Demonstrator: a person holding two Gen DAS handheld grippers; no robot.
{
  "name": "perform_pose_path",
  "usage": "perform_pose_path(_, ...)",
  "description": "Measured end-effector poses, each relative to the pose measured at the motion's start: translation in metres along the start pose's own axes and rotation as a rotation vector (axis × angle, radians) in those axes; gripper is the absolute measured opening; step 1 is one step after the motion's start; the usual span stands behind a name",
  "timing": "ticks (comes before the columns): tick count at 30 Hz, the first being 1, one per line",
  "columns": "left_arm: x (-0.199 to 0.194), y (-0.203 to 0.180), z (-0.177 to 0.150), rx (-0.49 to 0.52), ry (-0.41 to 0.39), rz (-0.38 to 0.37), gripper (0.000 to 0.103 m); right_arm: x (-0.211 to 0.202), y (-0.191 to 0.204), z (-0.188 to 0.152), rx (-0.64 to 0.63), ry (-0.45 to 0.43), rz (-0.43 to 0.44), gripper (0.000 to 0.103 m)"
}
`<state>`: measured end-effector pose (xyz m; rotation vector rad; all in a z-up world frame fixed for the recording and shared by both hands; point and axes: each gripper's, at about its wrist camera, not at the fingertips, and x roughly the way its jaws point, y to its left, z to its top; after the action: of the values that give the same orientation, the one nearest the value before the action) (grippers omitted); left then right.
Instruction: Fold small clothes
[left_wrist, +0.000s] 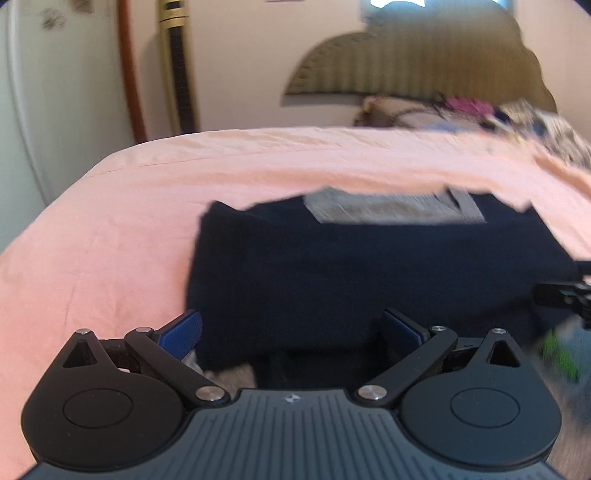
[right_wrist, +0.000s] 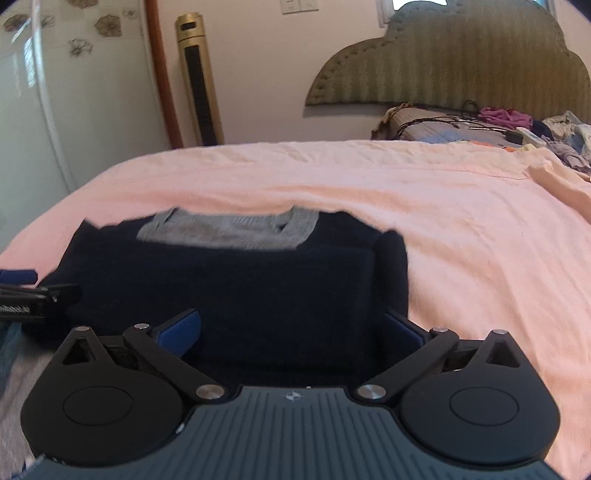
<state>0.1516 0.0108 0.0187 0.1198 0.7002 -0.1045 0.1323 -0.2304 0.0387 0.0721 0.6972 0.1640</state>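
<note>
A dark navy garment (left_wrist: 369, 258) with a grey waistband (left_wrist: 391, 208) at its far edge lies folded on the pink bedsheet (left_wrist: 147, 203). It also shows in the right wrist view (right_wrist: 229, 280), with the grey waistband (right_wrist: 229, 230) at the far edge. My left gripper (left_wrist: 291, 332) is open at the garment's near edge, blue pads (left_wrist: 183, 334) spread wide. My right gripper (right_wrist: 291, 332) is open at the near edge too, empty. The right gripper shows at the right edge of the left wrist view (left_wrist: 565, 293); the left gripper shows at the left edge of the right wrist view (right_wrist: 33, 291).
The pink sheet (right_wrist: 461, 229) covers the bed. A padded headboard (right_wrist: 461, 62), pillow (right_wrist: 424, 125) and a pile of clothes and cables (right_wrist: 535, 129) lie at the far right. A gold tower fan (right_wrist: 199, 81) and white wardrobe (right_wrist: 55, 103) stand at the left.
</note>
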Motion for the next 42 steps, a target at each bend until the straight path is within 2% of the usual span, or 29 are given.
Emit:
perform_pose_path(1,0.005,-0.004,-0.003,0.034,0.014,0.01,0.103,0.004,-0.001,-0.005,-0.012,0.015,-0.02,0.103)
perform_pose_path(3,0.006,0.002,-0.004,0.013,0.003,-0.007,0.103,0.009,-0.003,-0.007,-0.039,0.014,-0.056,0.103)
perform_pose_path(5,0.002,0.007,-0.002,-0.006,0.026,-0.001,0.103,0.007,-0.008,-0.002,0.003,0.024,-0.087,0.103)
perform_pose_path(7,-0.011,0.007,-0.006,-0.002,0.024,0.001,0.103,-0.004,-0.015,-0.002,0.065,0.032,-0.074,0.098)
perform_pose_path(9,-0.026,0.005,-0.016,0.005,0.017,-0.029,0.103,-0.02,-0.014,-0.01,0.088,0.021,-0.024,0.101)
perform_pose_path(12,-0.036,-0.002,-0.035,0.029,0.017,-0.058,0.103,-0.037,-0.002,-0.028,0.047,0.018,-0.003,0.102)
perform_pose_path(14,-0.031,-0.005,-0.045,0.043,0.03,-0.052,0.103,-0.039,0.008,-0.039,-0.021,0.023,-0.025,0.103)
perform_pose_path(16,-0.033,0.001,-0.041,-0.002,0.04,-0.042,0.103,-0.033,0.01,-0.045,-0.063,0.039,-0.068,0.103)
perform_pose_path(19,-0.045,0.006,-0.043,-0.01,0.044,-0.025,0.103,-0.039,0.0,-0.038,0.023,0.048,-0.083,0.101)
perform_pose_path(23,-0.067,0.016,-0.056,-0.02,0.028,-0.01,0.103,-0.059,0.007,-0.046,-0.029,0.035,-0.047,0.102)
perform_pose_path(27,-0.09,0.042,-0.07,-0.114,0.017,0.004,0.103,-0.085,-0.011,-0.053,0.008,0.016,-0.021,0.101)
perform_pose_path(29,-0.097,0.06,-0.075,-0.198,0.021,-0.061,0.103,-0.1,-0.03,-0.055,0.066,-0.001,-0.015,0.101)
perform_pose_path(31,-0.101,0.078,-0.08,-0.307,0.026,-0.154,0.103,-0.106,-0.052,-0.056,0.16,0.026,0.039,0.1)
perform_pose_path(34,-0.094,0.103,-0.089,-0.489,0.075,-0.348,0.103,-0.104,-0.08,-0.063,0.312,0.096,0.136,0.094)
perform_pose_path(35,-0.09,0.108,-0.094,-0.54,0.096,-0.389,0.103,-0.105,-0.086,-0.066,0.358,0.098,0.17,0.094)
perform_pose_path(37,-0.088,0.111,-0.097,-0.56,0.1,-0.412,0.103,-0.107,-0.092,-0.068,0.418,0.102,0.236,0.091)
perform_pose_path(39,-0.088,0.109,-0.096,-0.541,0.107,-0.417,0.103,-0.107,-0.089,-0.072,0.44,0.134,0.299,0.083)
perform_pose_path(42,-0.087,0.108,-0.095,-0.525,0.115,-0.419,0.102,-0.109,-0.081,-0.077,0.402,0.143,0.306,0.081)
